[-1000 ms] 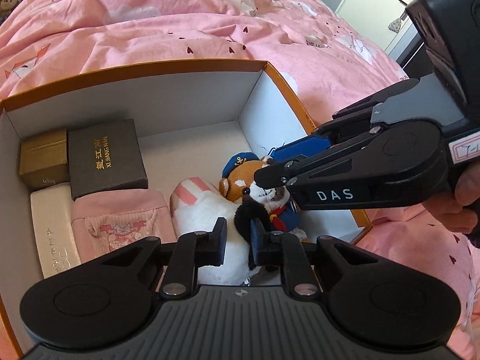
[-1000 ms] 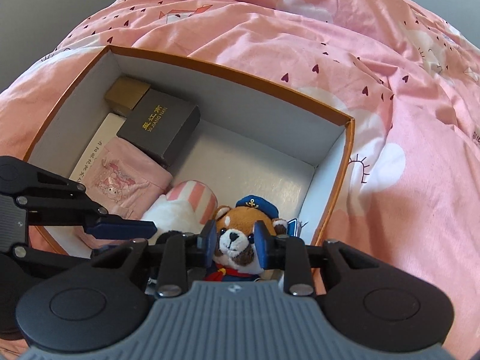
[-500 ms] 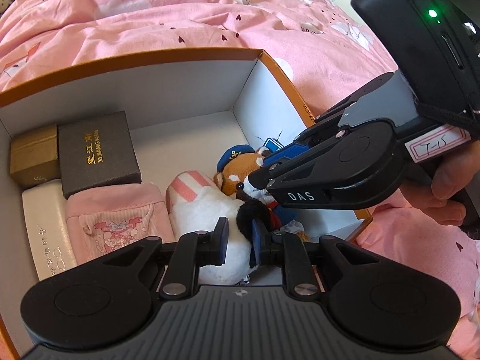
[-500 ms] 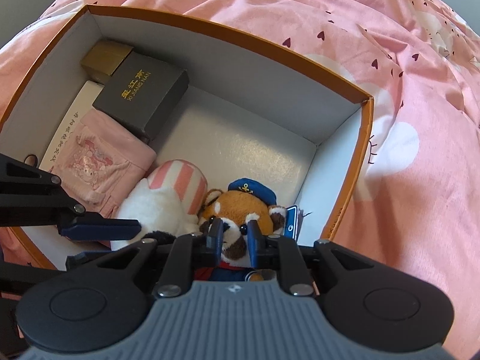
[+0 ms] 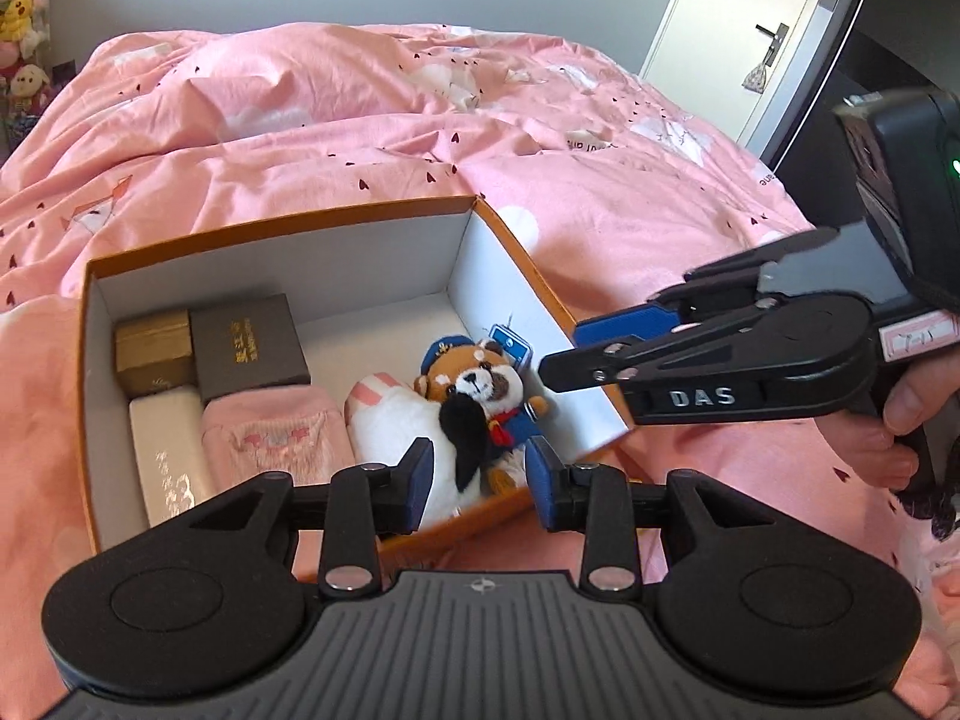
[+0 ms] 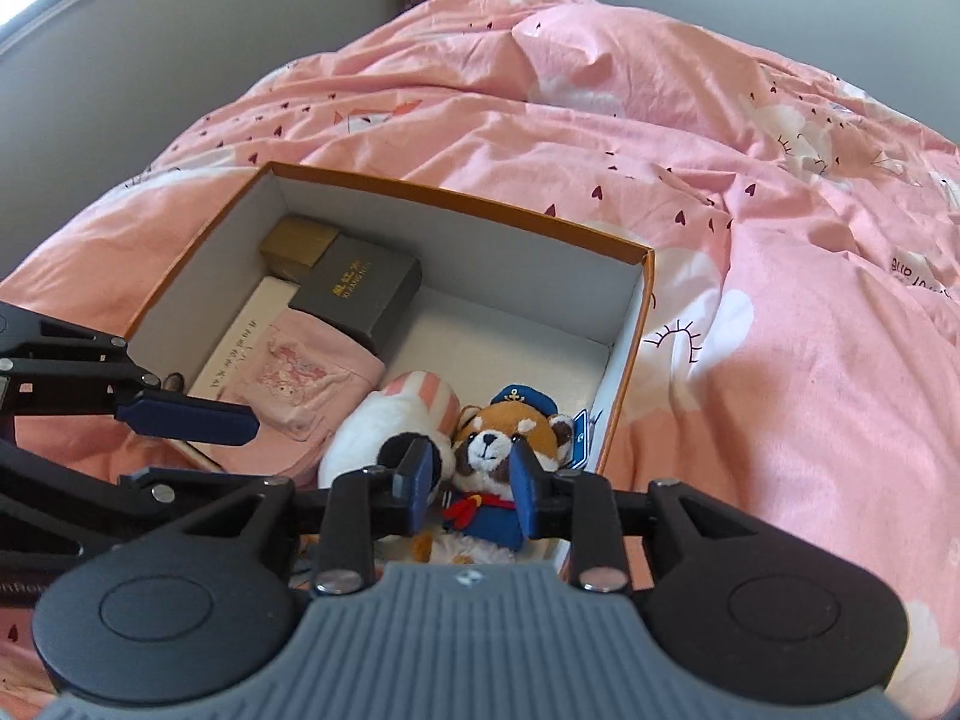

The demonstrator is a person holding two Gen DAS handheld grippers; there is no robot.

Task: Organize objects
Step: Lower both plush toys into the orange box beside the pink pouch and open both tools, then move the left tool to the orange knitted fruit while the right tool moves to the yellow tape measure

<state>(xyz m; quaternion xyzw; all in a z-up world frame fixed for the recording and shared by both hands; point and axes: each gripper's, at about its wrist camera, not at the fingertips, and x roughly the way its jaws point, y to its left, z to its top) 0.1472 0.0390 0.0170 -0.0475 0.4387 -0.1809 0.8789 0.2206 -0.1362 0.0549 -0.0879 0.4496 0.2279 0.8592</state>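
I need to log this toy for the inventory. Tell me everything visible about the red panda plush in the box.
The red panda plush is soft orange-brown fabric with a white muzzle, a blue sailor cap bearing a gold anchor, a blue outfit and a red neckerchief. It lies face-up in the orange box, by the right wall, pressed against a white plush. Neither gripper holds it.

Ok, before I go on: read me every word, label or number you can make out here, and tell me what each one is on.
"DAS": white letters on the side of the right gripper.
Gold print on the dark grey box lid: too blurred to read.
Handwritten label on the right gripper's body: unreadable.
Vertical characters on the white case: too small.
Dark lettering on the pink duvet: distorted, unreadable.
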